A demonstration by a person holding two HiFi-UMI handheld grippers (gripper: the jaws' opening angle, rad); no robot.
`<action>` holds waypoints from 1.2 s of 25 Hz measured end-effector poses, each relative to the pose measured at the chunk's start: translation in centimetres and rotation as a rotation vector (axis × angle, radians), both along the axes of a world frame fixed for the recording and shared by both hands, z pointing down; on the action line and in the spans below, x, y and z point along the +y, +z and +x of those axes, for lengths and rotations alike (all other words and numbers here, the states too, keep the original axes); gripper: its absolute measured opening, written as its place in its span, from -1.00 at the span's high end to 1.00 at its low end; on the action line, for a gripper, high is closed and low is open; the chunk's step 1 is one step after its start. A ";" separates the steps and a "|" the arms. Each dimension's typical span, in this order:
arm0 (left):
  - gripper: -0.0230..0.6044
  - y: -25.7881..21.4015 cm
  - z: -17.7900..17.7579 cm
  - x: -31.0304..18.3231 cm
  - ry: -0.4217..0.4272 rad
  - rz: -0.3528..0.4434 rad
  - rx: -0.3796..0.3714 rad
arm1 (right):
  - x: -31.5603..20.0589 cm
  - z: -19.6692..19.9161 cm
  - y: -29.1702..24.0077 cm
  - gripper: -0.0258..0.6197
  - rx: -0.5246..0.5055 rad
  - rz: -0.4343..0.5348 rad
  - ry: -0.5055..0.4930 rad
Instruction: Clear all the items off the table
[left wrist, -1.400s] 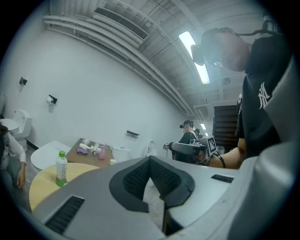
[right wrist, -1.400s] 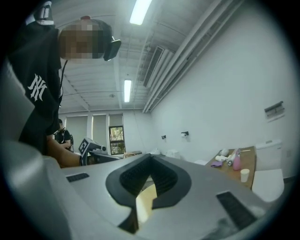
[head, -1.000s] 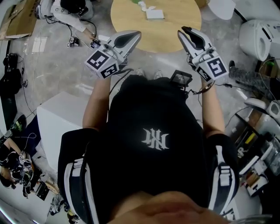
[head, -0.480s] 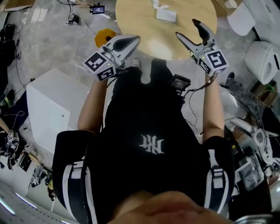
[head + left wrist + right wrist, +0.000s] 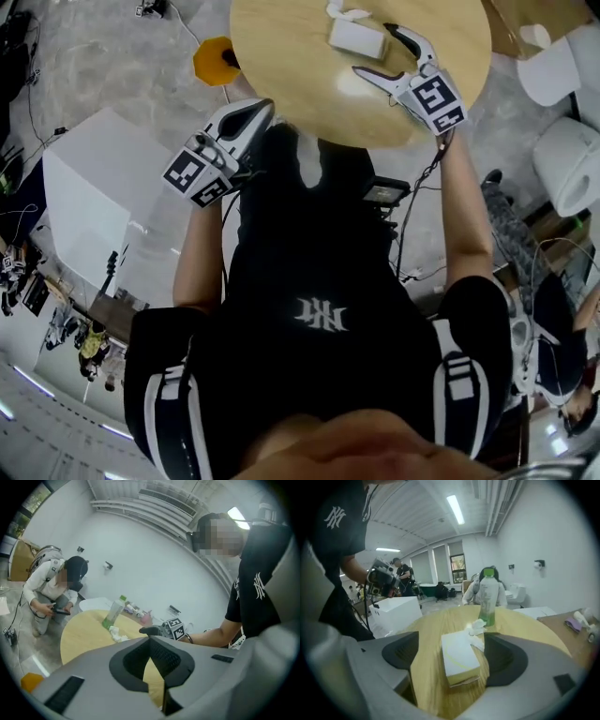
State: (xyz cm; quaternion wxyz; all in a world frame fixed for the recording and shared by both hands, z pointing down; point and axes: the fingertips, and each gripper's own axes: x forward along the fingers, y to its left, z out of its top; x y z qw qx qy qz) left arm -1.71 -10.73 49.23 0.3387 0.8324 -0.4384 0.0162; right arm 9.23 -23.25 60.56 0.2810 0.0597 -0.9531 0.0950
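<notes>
A round wooden table [image 5: 281,56] carries a white tissue box [image 5: 356,37], a crumpled tissue [image 5: 342,11] and a green-capped bottle [image 5: 488,597]. My right gripper [image 5: 373,50] is over the table and open. Its jaws have just been opening and now stand on either side of the tissue box [image 5: 459,660] without touching it. My left gripper [image 5: 253,117] hangs shut and empty at the table's near edge, left of the box. In the left gripper view the bottle [image 5: 115,611] and the tissue [image 5: 117,634] lie beyond its closed jaws.
A white box-shaped cabinet [image 5: 103,187] stands on the floor to the left, with an orange object [image 5: 216,61] beside the table. White seats [image 5: 553,70] are at the right. A person [image 5: 51,588] crouches beyond the table.
The right gripper has reached forward and down over the table and opened around the tissue box. The left gripper has dropped lower at the table's near edge, still shut.
</notes>
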 end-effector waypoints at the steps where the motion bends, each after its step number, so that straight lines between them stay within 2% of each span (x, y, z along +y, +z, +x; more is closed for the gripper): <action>1: 0.89 0.5 0.3 -0.1 -0.011 -0.007 -0.003 | 0.0 0.0 1.3 -0.45 0.021 0.004 -0.032; 8: 0.89 2.0 -0.7 0.3 -0.070 -0.035 -0.028 | -0.6 -1.6 5.6 -0.43 0.149 0.007 -0.110; 10: 0.89 2.0 -0.9 0.5 -0.079 -0.031 -0.029 | -0.6 -1.7 6.0 -0.28 0.165 0.014 -0.121; 15: 0.89 1.4 -0.9 0.6 -0.089 -0.010 -0.034 | -0.6 -1.1 7.6 -0.22 0.228 0.024 -0.148; 16: 0.89 1.4 -0.9 0.7 -0.092 -0.007 -0.036 | -0.6 -1.0 7.9 -0.08 0.236 0.027 -0.151; 17: 0.89 1.3 -1.1 0.9 -0.095 -0.003 -0.041 | -0.6 -1.0 8.1 -0.06 0.241 0.031 -0.151; 26: 0.89 -1.1 -3.0 3.3 -0.191 0.042 -0.074 | 0.4 -0.5 5.6 -0.05 0.223 0.038 -0.173; 30: 0.89 -2.3 -5.6 5.2 -0.233 0.061 -0.057 | 2.1 -2.2 0.8 -0.04 0.131 -0.005 -0.120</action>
